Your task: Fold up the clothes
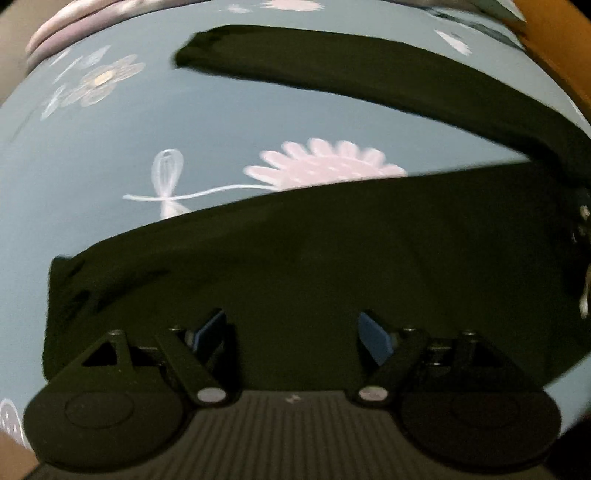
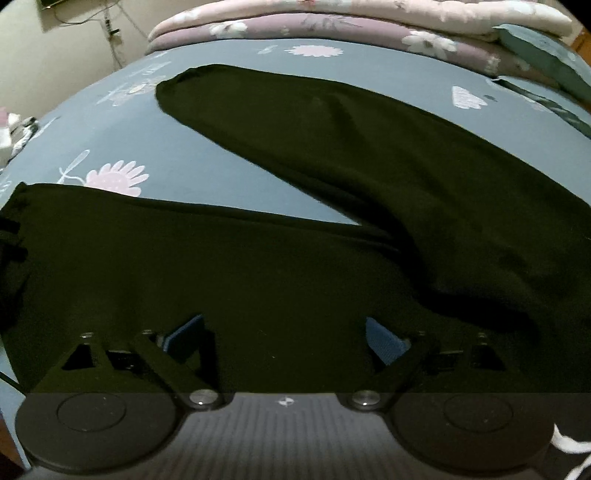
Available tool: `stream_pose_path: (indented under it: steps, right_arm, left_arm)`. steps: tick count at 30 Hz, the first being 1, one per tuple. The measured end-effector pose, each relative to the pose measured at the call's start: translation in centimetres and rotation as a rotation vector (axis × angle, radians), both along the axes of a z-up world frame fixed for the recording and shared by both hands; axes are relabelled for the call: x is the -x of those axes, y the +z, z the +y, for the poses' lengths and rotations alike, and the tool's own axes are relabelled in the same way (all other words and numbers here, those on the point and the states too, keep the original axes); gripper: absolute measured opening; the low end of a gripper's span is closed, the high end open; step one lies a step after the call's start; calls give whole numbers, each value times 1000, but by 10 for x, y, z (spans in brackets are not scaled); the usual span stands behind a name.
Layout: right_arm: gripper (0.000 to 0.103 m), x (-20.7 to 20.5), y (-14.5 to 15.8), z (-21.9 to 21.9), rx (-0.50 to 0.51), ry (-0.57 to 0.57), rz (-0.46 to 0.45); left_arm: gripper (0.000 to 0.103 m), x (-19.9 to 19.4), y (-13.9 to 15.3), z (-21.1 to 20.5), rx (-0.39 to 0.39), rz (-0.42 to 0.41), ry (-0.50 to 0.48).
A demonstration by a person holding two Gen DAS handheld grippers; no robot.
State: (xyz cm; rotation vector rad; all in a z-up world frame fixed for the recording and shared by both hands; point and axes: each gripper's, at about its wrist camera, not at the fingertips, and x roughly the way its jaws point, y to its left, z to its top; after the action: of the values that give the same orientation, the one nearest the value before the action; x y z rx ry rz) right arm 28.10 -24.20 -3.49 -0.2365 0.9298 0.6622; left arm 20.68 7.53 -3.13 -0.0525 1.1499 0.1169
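Two claws sit nearest my cameras, both with jaws spread wide and nothing between them — the left claw point(image 1: 291, 332) and the right claw point(image 2: 284, 338) each hover low over dark cloth. Under them I see the black trousers point(image 2: 295, 266) lying flat on the bed sheet point(image 2: 236, 166), a blue-grey one printed with pale flowers. One trouser leg runs across just ahead of the claws; the other angles away up the bed. Farthest off, folded floral quilts point(image 2: 332, 26) are stacked at the bed's far edge.
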Motion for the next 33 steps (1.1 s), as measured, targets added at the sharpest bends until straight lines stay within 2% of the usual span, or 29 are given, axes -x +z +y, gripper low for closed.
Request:
stream_pose_path:
  steps: [5,8,12,15,17,20,22,25,26,30,33]
  right_arm:
    - [100,4,0,3,25,14,-14]
    - [100,8,-1,4,26,-2,-15]
    - [100,11,4,13,22,4,-13]
    - [100,11,12,29,36,26,-35]
    - [100,16,23,41,37,75,-80]
    - [100,24,37,56,34,160,-145]
    - [100,23,39,65,36,194,-139]
    - [100,17,31,77,57,227,-106]
    - [100,17,28,82,69,244,-101]
    - [100,25,30,97,65,331,-100]
    - [100,27,36,102,46,332,-106]
  left_arm:
    - [80,-10,-18,8,-38,60,19]
    - [79,-6,-17,12,-20,38,35]
    - [80,-2,-17,10,-38,24,-9]
    - [79,1,-18,15,-19,2,-5]
    - [78,4,-11,16,-27,-40,11]
    - [79,3,9,21,3,-109,11]
    - [79,0,24,24,-7,-136,1]
    - [79,-2,43,30,-69,-135,-15]
    - [80,0,45,33,-67,-129,-13]
    - [80,15,36,44,11,-88,0]
    - [80,19,16,51,80,-62,13]
